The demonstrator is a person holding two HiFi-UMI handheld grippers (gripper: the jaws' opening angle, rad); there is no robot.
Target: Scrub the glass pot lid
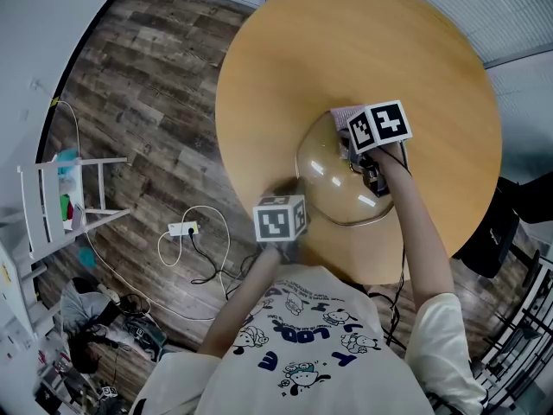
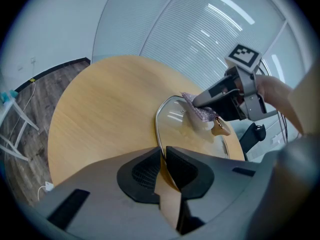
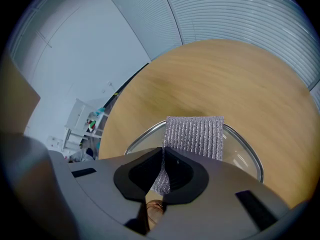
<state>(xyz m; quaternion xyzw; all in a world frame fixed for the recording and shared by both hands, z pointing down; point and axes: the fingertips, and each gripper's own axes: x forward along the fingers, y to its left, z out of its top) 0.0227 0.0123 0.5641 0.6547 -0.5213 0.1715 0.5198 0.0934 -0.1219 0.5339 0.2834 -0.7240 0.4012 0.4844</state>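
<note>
As the head view looks steeply down, we see the glass pot lid [image 1: 333, 193] lying on the round wooden table [image 1: 285, 67], toward the near edge. The left gripper [image 1: 295, 201] sits at the lid's near-left rim, marker cube up. The right gripper [image 1: 352, 137] is over the lid's far side, with a silvery scrub pad [image 1: 343, 114] sticking out past its tip. Off the table on the plank floor [image 1: 147, 85] there's a white power strip [image 1: 182, 228] with its cable, and a white rack [image 1: 65, 201] further left.

Left gripper view – we read the jaws as closed on the lid's metal rim, which runs up between the two black pads [image 2: 145, 170]. Across the glass, the right gripper sits at the right of frame. Its scrub pad lies on the lid just beside the tan knob [image 2: 220, 128].

Right gripper view – the jaws are pinched together on the scrub pad, and the ribbed grey fabric fans out ahead of them over the glass. The lid's rim curves round either side of the pad, and the knob shows just below the jaws. We can't tell how hard the pad presses on the glass
</note>
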